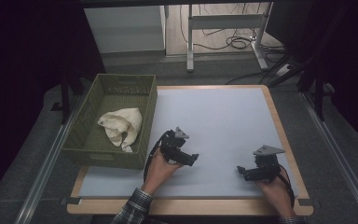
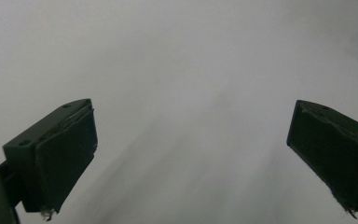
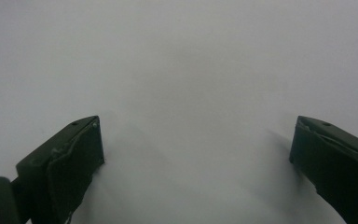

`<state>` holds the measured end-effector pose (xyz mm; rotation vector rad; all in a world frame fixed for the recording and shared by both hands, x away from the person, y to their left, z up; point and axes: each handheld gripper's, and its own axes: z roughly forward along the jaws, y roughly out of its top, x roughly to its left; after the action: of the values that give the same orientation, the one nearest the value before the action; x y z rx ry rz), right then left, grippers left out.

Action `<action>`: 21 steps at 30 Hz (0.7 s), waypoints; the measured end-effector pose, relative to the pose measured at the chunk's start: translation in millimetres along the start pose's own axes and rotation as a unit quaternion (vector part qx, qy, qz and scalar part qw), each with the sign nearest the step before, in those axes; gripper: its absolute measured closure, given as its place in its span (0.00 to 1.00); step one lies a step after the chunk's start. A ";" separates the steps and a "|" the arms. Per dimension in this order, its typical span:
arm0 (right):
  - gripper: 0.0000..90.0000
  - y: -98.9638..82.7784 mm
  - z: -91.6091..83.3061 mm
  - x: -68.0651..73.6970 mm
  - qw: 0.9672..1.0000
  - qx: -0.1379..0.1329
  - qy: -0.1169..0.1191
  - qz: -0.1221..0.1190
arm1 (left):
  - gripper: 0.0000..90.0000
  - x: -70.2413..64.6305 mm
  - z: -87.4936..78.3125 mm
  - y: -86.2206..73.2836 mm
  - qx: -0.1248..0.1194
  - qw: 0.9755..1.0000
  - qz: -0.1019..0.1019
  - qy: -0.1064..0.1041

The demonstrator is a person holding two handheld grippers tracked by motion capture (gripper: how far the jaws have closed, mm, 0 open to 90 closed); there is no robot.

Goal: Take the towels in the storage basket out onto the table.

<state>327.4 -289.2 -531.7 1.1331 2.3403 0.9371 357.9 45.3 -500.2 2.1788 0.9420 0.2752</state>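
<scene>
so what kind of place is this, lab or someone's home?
Most likely a lab data-collection station, not a home. A bare white work surface edged in wood, dark curtains around it, cables on the floor, and a person holding a left tool and right tool.

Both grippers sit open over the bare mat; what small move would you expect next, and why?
Probably the left gripper swings toward the cream cloth in the green basket: it is the nearer one, its jaws are open, and the cloth is the one loose item.

dim room, grey floor (image 1: 37,154), metal desk frame (image 1: 223,28), tangled cables (image 1: 235,42)
</scene>
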 end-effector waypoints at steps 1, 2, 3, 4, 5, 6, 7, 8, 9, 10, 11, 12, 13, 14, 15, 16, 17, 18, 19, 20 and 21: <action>0.03 0.0 0.0 -0.1 1.000 0.000 0.000 -0.001 | 0.02 -0.1 -0.2 1.9 -0.001 1.000 0.001 -0.001; 0.03 0.0 0.0 -0.1 1.000 0.000 0.000 0.000 | 0.02 -0.3 -0.1 4.4 -0.003 1.000 0.001 -0.004; 0.03 0.0 0.0 -0.2 1.000 0.000 0.000 -0.001 | 0.02 0.0 -0.3 7.0 -0.001 1.000 0.003 -0.006; 0.03 0.0 0.0 -0.1 1.000 0.000 0.000 -0.001 | 0.02 0.0 0.1 10.1 -0.002 1.000 0.004 -0.009; 0.03 0.0 0.0 -0.1 1.000 0.000 0.000 0.000 | 0.02 0.2 0.0 12.1 -0.001 1.000 0.007 -0.010; 0.03 0.0 0.0 -0.1 1.000 0.000 0.000 0.000 | 0.02 0.1 -0.2 15.5 0.000 1.000 0.008 -0.010; 0.03 0.0 0.0 -0.1 1.000 0.000 0.000 -0.001 | 0.01 0.3 -0.8 18.4 0.000 1.000 0.013 -0.008; 0.03 0.0 0.0 -0.1 1.000 0.000 0.000 -0.001 | 0.01 0.2 -1.3 20.5 0.000 1.000 0.015 -0.008; 0.03 0.0 0.0 -0.1 1.000 0.000 0.000 0.000 | 0.01 0.1 -2.3 24.7 -0.004 1.000 0.014 -0.011; 0.03 0.0 0.0 -0.1 1.000 0.000 0.000 0.000 | 0.01 0.1 -2.3 24.7 -0.004 1.000 0.014 -0.011; 0.03 0.0 0.0 -0.1 1.000 0.000 0.000 0.000 | 0.01 0.3 -3.5 27.7 -0.004 1.000 0.016 -0.013; 0.03 0.0 0.0 -0.1 1.000 0.000 0.000 0.000 | 0.01 0.3 -4.2 30.4 -0.006 1.000 0.018 -0.015; 0.03 0.0 -0.1 0.0 1.000 0.000 0.000 0.000 | 0.01 0.3 -4.7 32.6 -0.006 1.000 0.018 -0.016; 0.03 0.0 0.0 -0.1 1.000 0.000 0.000 0.000 | 0.01 1.1 -5.6 36.0 -0.007 1.000 0.022 -0.016; 0.03 0.0 0.0 -0.1 1.000 0.000 0.000 0.000 | 0.01 1.4 -6.1 37.9 -0.008 1.000 0.022 -0.015; 0.03 0.0 0.0 -0.1 1.000 0.000 0.000 0.000 | 0.01 2.7 -7.3 41.9 -0.005 1.000 0.026 -0.014; 0.03 0.0 0.0 -0.2 1.000 0.000 0.000 -0.001 | 0.01 3.5 -7.7 44.3 -0.006 1.000 0.027 -0.013; 0.03 0.0 0.0 -0.2 1.000 -0.001 0.000 -0.001 | 0.00 4.1 -8.6 46.3 -0.004 0.999 0.029 -0.011; 0.03 0.0 0.0 -0.2 1.000 0.000 0.000 0.000 | 0.00 4.2 -9.0 48.1 -0.005 1.000 0.029 -0.010; 0.03 0.0 0.0 -0.1 1.000 0.000 0.000 0.000 | 0.00 5.5 -10.3 51.4 -0.005 0.999 0.034 -0.008; 0.03 0.0 0.0 -0.1 1.000 0.000 0.000 0.000 | 0.00 5.8 -11.0 53.2 -0.007 0.999 0.033 -0.006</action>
<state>327.5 -289.3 -531.6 1.1322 2.3405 0.9375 385.9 30.8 -455.6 2.2002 0.8594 0.2984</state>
